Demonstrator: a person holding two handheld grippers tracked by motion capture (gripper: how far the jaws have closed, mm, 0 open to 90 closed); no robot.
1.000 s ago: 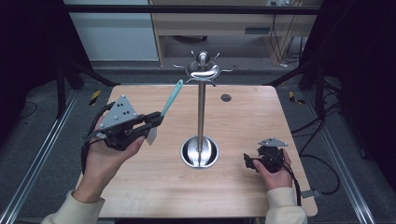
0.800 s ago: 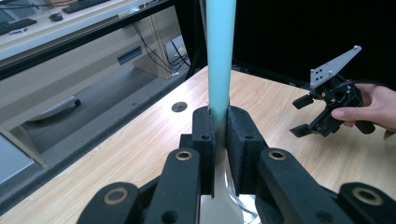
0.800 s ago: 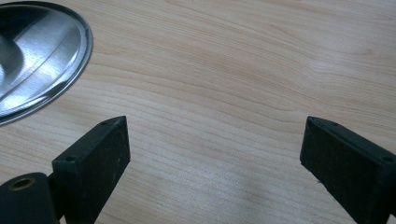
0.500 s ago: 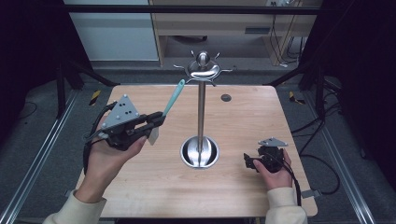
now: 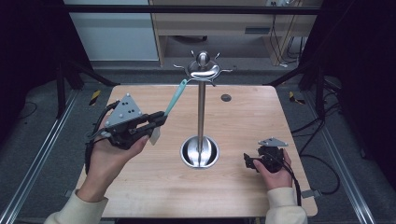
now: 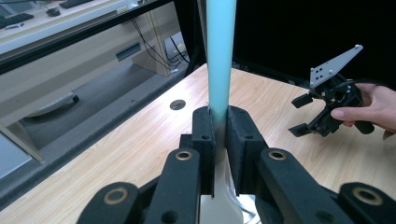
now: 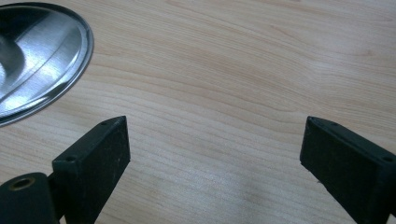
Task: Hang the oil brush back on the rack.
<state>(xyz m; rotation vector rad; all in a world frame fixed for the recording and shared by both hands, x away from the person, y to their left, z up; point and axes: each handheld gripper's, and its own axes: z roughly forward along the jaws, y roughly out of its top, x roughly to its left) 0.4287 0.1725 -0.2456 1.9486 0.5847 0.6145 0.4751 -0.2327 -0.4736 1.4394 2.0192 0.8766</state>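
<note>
A utensil with a light teal handle [image 5: 174, 99] and a pale blade end [image 5: 154, 135] is clamped in my left gripper [image 5: 159, 119], held above the table's left half. Its handle tip reaches up toward the hooks at the top of a steel stand [image 5: 201, 95]. In the left gripper view the teal handle [image 6: 220, 56] rises straight between the two pads, which press on it. My right gripper [image 5: 251, 162] rests low near the table's right front, jaws wide apart over bare wood [image 7: 215, 121], nothing between them. It also appears at the right of the left gripper view, as the right gripper [image 6: 306, 114].
The stand's round steel base [image 5: 200, 151] sits mid-table, and its base rim [image 7: 56, 70] lies close to the right gripper. A small dark cable hole [image 5: 226, 97] marks the far side of the wooden table [image 5: 243, 121]. Black frame bars and shelving stand behind.
</note>
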